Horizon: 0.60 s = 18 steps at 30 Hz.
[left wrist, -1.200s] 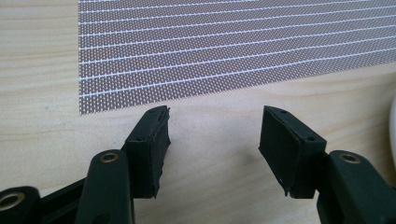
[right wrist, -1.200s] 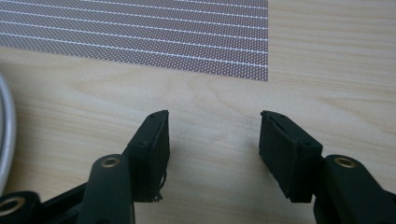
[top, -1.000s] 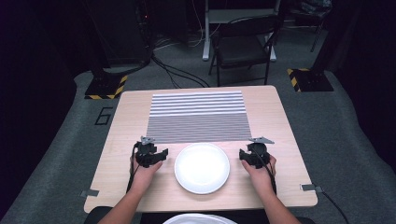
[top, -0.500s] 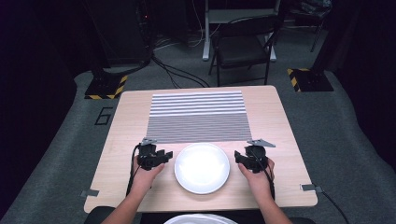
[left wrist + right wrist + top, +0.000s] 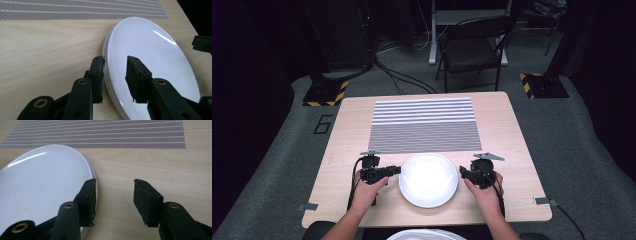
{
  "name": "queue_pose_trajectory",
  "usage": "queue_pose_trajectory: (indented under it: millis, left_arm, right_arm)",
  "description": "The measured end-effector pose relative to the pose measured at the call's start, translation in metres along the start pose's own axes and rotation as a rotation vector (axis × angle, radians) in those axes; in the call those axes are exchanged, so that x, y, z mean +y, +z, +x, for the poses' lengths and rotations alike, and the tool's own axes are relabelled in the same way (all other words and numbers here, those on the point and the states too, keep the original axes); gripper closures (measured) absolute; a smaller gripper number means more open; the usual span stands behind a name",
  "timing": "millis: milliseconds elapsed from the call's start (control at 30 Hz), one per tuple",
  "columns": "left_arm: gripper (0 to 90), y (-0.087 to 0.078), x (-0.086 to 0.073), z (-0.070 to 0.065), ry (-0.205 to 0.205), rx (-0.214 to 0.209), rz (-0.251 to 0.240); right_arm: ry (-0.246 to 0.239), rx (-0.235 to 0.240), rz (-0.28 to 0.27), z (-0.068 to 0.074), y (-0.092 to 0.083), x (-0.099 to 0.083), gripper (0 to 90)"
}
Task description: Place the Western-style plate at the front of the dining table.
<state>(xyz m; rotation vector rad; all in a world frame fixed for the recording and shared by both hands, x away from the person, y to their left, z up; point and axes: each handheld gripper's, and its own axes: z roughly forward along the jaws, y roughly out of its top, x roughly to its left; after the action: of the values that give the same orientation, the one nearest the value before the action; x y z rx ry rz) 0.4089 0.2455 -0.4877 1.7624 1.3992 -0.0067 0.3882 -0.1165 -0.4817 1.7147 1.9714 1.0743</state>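
A white plate (image 5: 428,180) lies on the wooden table (image 5: 352,130) near its front edge, between my two hands. My left gripper (image 5: 396,171) reaches in from the plate's left. In the left gripper view (image 5: 115,60) its jaws straddle the plate (image 5: 150,50) rim, one outside the edge and one over the face, shut on it. My right gripper (image 5: 463,173) sits at the plate's right edge. In the right gripper view (image 5: 115,181) its jaws have just been closing. One jaw rests over the plate (image 5: 45,182) rim and the other stands apart over bare wood.
A striped grey placemat (image 5: 424,125) covers the table's middle, just beyond the plate. A black chair (image 5: 472,50) stands behind the table. Stands with yellow-black bases (image 5: 324,92) sit on the floor at both far corners. Cables trail across the carpet.
Both hands have slid inward to the plate's edges. The left jaws have closed onto the rim. The right jaws have narrowed a little.
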Motion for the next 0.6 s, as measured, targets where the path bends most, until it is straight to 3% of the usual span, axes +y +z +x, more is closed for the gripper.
queue_pose_trajectory:
  millis: [167,333,600]
  left_arm:
    - [68.1,0.0063,-0.0044,-0.0053,-0.009,-0.016,0.046]
    - [68.4,0.0069,-0.0048,-0.0064,-0.004,-0.005,0.047]
    - [68.9,0.0077,-0.0054,-0.0081,0.010,-0.021,0.057]
  right_arm:
    - [0.053,0.041,0.022,-0.0030,0.0012,-0.0016,53.1]
    - [0.042,0.041,0.038,-0.0003,0.0045,-0.0037,53.1]
    - [0.048,0.052,0.045,0.0002,0.0047,-0.0047,53.0]
